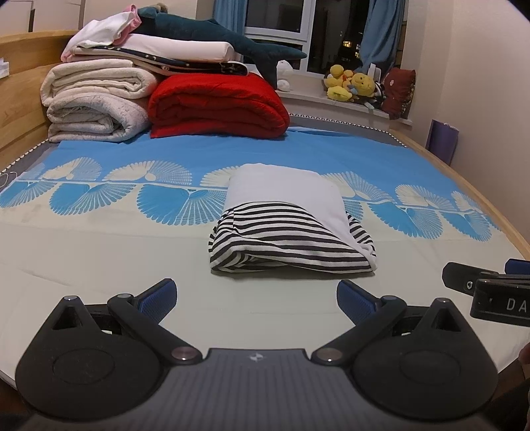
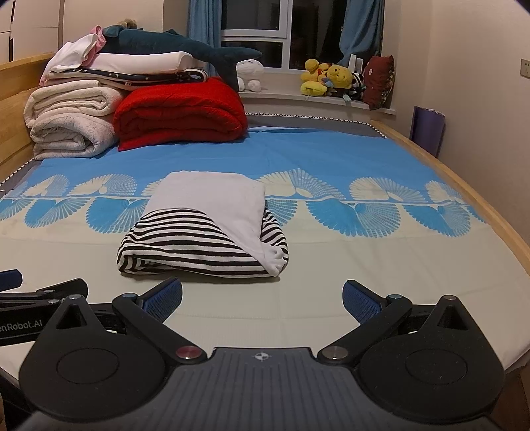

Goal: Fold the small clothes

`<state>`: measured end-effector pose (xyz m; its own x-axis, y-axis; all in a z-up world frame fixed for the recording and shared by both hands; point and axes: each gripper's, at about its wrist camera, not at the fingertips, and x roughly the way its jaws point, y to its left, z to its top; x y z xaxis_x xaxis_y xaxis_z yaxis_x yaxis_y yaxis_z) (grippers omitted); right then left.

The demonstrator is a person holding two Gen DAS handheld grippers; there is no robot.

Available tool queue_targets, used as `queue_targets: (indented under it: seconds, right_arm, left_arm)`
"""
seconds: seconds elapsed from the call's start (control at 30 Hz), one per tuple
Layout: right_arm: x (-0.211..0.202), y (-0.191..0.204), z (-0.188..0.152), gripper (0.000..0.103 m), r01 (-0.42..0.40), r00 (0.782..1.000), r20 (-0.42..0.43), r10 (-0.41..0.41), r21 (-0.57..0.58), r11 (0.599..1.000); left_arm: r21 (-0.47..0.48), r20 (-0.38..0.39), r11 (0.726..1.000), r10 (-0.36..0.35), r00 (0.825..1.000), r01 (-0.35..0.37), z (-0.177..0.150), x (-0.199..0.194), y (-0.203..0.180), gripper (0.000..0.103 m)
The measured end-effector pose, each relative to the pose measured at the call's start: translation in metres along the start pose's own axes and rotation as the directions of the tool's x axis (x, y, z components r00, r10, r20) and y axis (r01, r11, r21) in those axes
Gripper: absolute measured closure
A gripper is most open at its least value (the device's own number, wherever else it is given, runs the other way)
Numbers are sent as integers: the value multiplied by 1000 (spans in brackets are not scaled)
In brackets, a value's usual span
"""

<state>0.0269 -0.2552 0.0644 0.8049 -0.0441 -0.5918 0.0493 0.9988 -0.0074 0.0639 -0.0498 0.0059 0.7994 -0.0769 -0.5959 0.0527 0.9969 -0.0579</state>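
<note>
Both grippers spread wide and empty, left gripper [image 1: 256,295] and right gripper [image 2: 261,295] side by side above the cream-and-blue patterned bedsheet [image 1: 99,252], folded black-and-white striped garment with white panel [image 1: 291,225] lying just ahead, untouched.

1. Warm, even indoor light; the window [image 1: 278,20] far beyond the claw is dark.
2. Soft shadow hugs the folded garment [image 2: 202,232] ahead.
3. Fisheye bends edges; corners vignette black.

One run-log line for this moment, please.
left gripper: open, empty | right gripper: open, empty | striped garment: folded on bed, untouched
</note>
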Motion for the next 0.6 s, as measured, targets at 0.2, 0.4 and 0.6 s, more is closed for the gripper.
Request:
queue_targets:
  seconds: [0.2,0.4,0.6]
  right_arm:
    - [-1,2,0,1,1,1000,0,-1,2,1000]
    - [0,3,0,1,0,1000,1,0,1,1000]
    - [0,3,0,1,-1,1000,1,1,0,1000]
  left_arm:
    - [1,1,1000,-2,1000,2,0,0,0,0]
    - [4,2,1000,-6,1000,6,1,1,-1,0]
    - [3,4,1000,-6,1000,6,0,0,-3,0]
